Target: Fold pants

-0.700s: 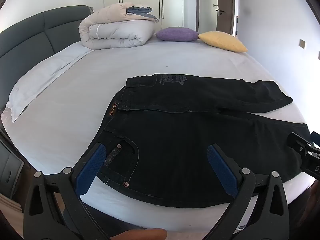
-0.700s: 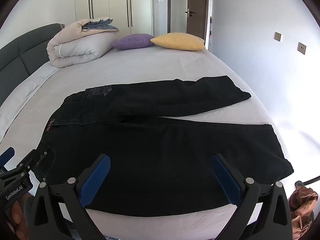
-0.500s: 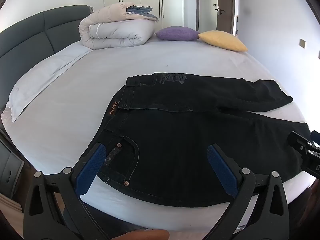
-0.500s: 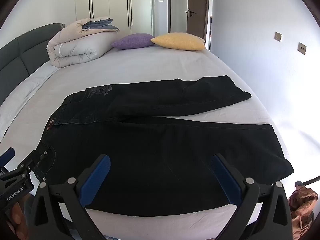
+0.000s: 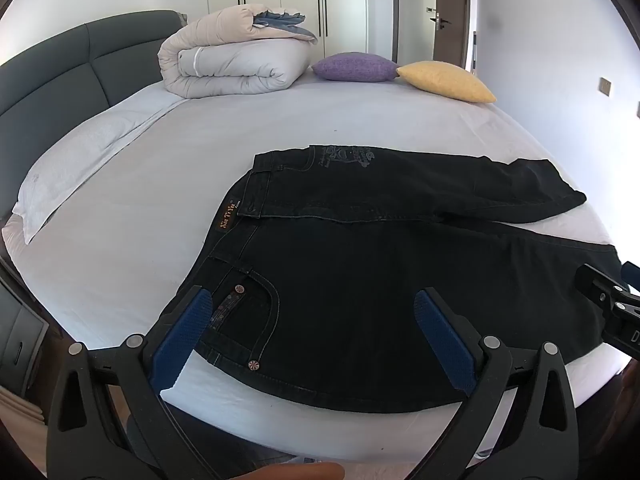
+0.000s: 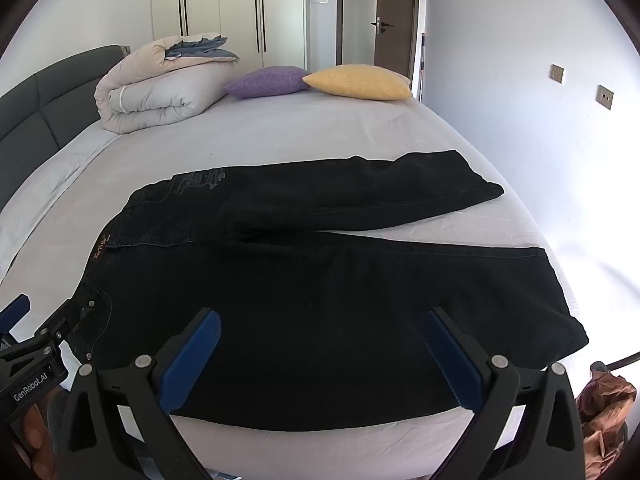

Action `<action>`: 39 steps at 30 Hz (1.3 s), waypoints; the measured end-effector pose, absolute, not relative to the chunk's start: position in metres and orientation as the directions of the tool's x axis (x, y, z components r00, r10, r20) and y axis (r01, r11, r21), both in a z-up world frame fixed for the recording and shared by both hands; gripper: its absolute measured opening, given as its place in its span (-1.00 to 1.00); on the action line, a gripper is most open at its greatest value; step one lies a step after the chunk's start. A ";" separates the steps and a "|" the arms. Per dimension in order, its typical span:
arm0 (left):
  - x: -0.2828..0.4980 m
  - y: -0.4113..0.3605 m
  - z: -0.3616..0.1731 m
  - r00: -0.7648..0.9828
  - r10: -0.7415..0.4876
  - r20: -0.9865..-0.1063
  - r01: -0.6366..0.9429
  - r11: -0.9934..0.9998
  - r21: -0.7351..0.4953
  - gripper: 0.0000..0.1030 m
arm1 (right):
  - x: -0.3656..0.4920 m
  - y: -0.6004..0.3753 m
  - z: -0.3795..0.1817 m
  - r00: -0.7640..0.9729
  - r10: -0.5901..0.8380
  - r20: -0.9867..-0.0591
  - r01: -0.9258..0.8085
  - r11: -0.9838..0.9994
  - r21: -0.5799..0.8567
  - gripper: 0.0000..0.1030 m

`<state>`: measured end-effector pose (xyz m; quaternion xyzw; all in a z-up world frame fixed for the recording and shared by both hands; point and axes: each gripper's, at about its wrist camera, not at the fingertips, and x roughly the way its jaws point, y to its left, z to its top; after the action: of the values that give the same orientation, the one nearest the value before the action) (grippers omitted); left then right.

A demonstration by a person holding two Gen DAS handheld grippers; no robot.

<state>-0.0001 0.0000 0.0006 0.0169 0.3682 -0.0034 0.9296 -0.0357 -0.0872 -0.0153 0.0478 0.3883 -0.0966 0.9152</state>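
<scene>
Left wrist view: your left gripper (image 5: 316, 332) hangs wide open, empty, over the waistband end of the black jeans (image 5: 360, 264) at the bed (image 5: 120, 216) near edge. No fold made.

Right wrist view: your right gripper (image 6: 320, 356) gapes empty above the near leg; both legs lie splayed. Everything remains.

White bdrm – grey headboard (image 5: 60, 76), wardrobe (image 6: 224, 12), door (image 6: 394, 20).

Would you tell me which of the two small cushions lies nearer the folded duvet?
The purple cushion; it lies beside the folded duvet, while the yellow cushion lies on its far side.
</scene>
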 end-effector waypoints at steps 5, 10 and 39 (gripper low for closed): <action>0.000 0.000 0.000 0.729 0.007 -0.684 0.019 0.999 0.030 1.00 | -0.037 -0.087 -0.015 0.680 -0.138 -0.720 0.212 0.977 0.014 1.00; 0.000 0.000 0.001 0.729 0.007 -0.685 0.018 0.999 0.029 1.00 | -0.036 -0.086 -0.018 0.679 -0.139 -0.721 0.213 0.977 0.012 1.00; -0.003 0.008 -0.005 0.727 0.007 -0.687 0.018 0.999 0.029 1.00 | -0.038 -0.080 -0.025 0.675 -0.138 -0.724 0.208 0.978 0.008 1.00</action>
<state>-0.0029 0.0083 -0.0046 0.0167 0.3697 -0.0031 0.9290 -0.0384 -0.0797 -0.0253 0.0448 0.3916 -0.0946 0.9142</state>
